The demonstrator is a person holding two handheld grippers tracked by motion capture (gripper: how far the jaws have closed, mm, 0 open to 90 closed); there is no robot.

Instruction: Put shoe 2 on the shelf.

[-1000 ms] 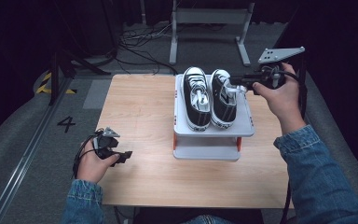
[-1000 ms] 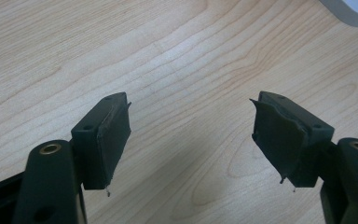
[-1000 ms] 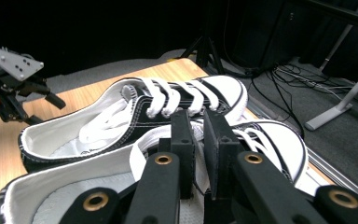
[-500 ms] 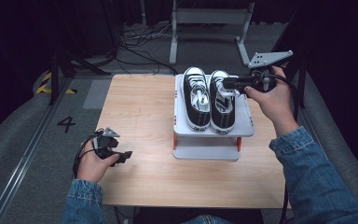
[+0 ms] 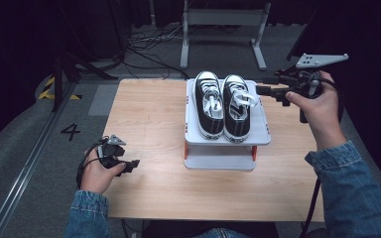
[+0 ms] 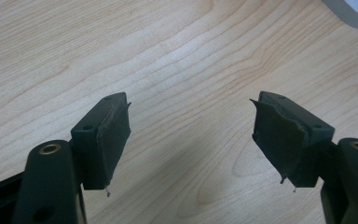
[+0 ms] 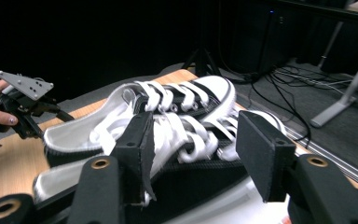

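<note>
Two black-and-white sneakers are sitting side by side on a white stand at the far right of the wooden table, toes pointing away from the person. Right gripper is hovering just beside the right-hand shoe, jaws spread wide, laces showing between them, nothing clamped. Left gripper is resting low at the table's near left edge, well apart from the shoes, jaws also gaping over bare wood.
</note>
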